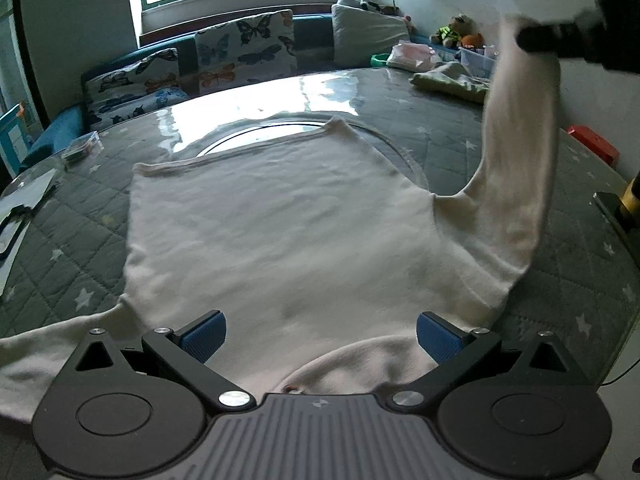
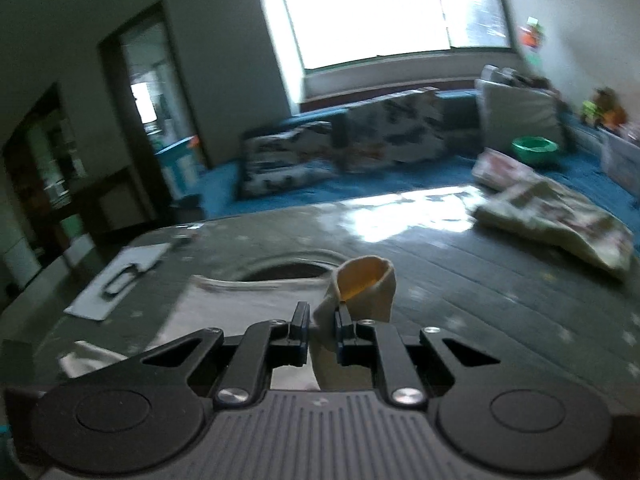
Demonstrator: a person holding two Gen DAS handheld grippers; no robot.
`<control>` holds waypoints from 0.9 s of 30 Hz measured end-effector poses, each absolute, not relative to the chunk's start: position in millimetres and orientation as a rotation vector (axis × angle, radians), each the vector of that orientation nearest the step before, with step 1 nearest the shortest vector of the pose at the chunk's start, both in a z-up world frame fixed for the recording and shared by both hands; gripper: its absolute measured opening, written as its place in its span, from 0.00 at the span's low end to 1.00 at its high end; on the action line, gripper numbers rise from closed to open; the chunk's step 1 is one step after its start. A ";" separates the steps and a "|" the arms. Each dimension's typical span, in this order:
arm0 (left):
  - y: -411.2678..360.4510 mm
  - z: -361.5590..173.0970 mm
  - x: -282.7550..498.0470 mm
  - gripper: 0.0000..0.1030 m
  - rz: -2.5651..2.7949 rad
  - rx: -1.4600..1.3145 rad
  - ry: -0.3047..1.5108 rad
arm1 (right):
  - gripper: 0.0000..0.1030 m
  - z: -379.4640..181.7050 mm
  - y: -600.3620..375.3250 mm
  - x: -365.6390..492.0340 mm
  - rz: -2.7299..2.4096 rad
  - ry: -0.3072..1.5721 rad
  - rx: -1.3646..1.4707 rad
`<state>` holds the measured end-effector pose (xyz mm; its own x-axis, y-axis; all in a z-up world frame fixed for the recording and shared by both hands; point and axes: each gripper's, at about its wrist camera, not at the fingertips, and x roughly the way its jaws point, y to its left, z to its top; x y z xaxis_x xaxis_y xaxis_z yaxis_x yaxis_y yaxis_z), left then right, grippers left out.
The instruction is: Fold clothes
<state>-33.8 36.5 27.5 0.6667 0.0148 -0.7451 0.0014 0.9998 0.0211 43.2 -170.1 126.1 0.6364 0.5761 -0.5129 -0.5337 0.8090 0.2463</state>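
Right jaws pinch sleeve (image 2: 362, 284), seemingly its cuff; left gripper (image 1: 321, 338) agape.

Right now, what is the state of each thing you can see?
White sweater: spread flat on the table, collar near the left claw.
Right sleeve: lifted off the table.
Left claw: open, holding nothing.
Right claw: shut on the sleeve cuff.

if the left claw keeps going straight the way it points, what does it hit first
Most likely the white sweater lying flat on the table: the open left claw sits low over its collar end, pointing along the body. Its height above the cloth is unclear.
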 end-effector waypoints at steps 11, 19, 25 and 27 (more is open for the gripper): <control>83.0 25.1 -59.1 1.00 0.105 -0.048 0.842 | 0.11 128.0 -68.7 23.0 0.868 0.656 -0.028; 94.4 25.5 -65.2 1.00 0.128 -0.074 0.845 | 0.11 99.3 -19.0 11.4 0.957 0.729 -0.055; 100.9 27.5 -69.1 1.00 0.141 -0.091 0.842 | 0.11 76.0 -4.4 15.2 0.976 0.780 -0.062; 102.0 29.8 -69.7 1.00 0.141 -0.097 0.833 | 0.13 74.2 -7.8 14.9 0.969 0.782 -0.079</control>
